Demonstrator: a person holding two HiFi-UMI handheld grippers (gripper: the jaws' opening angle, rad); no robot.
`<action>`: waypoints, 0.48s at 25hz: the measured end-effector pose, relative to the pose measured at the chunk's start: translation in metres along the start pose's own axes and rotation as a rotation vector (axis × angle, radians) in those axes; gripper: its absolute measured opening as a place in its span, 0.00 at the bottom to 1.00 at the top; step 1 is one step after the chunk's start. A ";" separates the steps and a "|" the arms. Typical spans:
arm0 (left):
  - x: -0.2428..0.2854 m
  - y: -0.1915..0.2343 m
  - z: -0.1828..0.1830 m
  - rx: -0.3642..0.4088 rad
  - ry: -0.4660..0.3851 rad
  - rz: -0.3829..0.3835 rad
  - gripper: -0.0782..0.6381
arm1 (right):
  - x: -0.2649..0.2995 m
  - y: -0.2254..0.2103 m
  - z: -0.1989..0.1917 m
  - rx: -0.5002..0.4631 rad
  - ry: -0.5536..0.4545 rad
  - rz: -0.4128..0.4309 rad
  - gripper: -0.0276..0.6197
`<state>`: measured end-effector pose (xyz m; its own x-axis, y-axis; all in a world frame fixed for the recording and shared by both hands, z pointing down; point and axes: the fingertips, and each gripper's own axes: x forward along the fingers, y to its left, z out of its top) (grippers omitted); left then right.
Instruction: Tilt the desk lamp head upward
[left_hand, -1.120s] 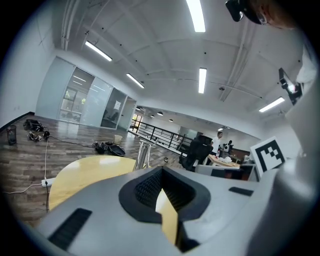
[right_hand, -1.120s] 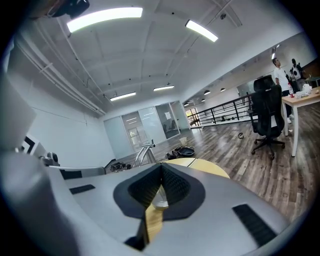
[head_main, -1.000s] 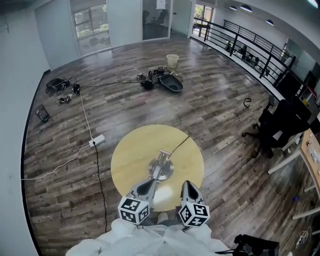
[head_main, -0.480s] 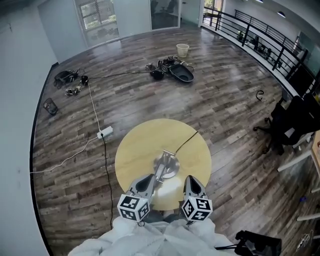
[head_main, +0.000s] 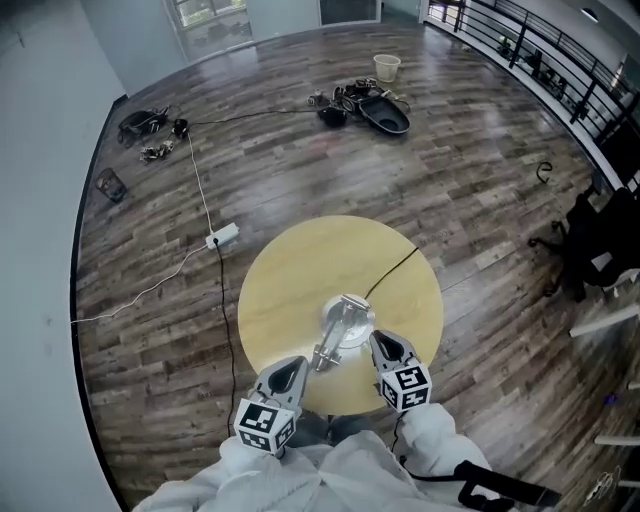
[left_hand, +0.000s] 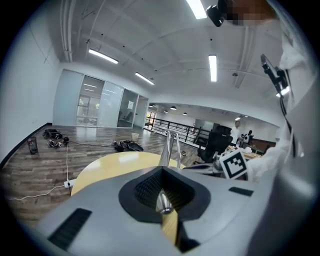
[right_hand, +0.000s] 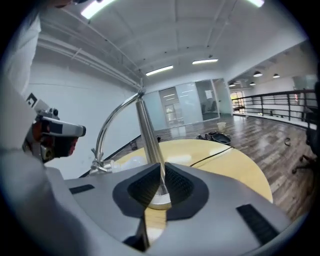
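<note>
A round yellow tabletop (head_main: 290, 270) stands on a wood-plank floor (head_main: 300, 150). The lamp (head_main: 348, 322) sits on the near half of the tabletop. Its round silver base is about midway across, and its thin metal arm reaches from the base toward the person. A dark cable (head_main: 395, 270) runs from the base across the tabletop and off its far right edge.

The left gripper (head_main: 290, 372) is at the near edge of the tabletop, with its tip just beside the near end of the lamp's arm. In the left gripper view the jaws are closed to a narrow slit. A rounded silver end of the lamp shows in the notch between the black pads, and the lamp's two slim rods rise behind it. I cannot tell whether the pads press on that end.

The right gripper (head_main: 379, 340) is to the right of the lamp, with its tip at the edge of the base. In the right gripper view these jaws are also drawn together to a slit. The upright pole and its foot show through the notch. From the top of the pole the arm curves over and down to the left, where the head hangs low near the left gripper. Whether the pole is pinched or just ahead of the jaws is unclear.

On the floor beyond the tabletop lies a white power strip (head_main: 224, 236).
</note>
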<state>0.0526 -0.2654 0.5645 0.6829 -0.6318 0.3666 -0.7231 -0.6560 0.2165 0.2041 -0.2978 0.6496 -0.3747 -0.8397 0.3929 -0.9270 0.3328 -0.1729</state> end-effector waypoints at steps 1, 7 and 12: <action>-0.001 0.001 -0.007 0.011 0.006 0.003 0.11 | 0.009 0.000 -0.003 -0.056 0.019 0.033 0.07; 0.004 0.001 -0.052 0.038 0.118 -0.041 0.35 | 0.051 0.010 -0.025 -0.274 0.131 0.225 0.30; 0.026 0.005 -0.088 0.132 0.193 -0.053 0.44 | 0.073 0.010 -0.032 -0.363 0.165 0.296 0.30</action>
<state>0.0575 -0.2486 0.6548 0.6782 -0.5127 0.5265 -0.6579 -0.7428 0.1242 0.1666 -0.3421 0.7059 -0.5931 -0.6170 0.5173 -0.7144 0.6996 0.0153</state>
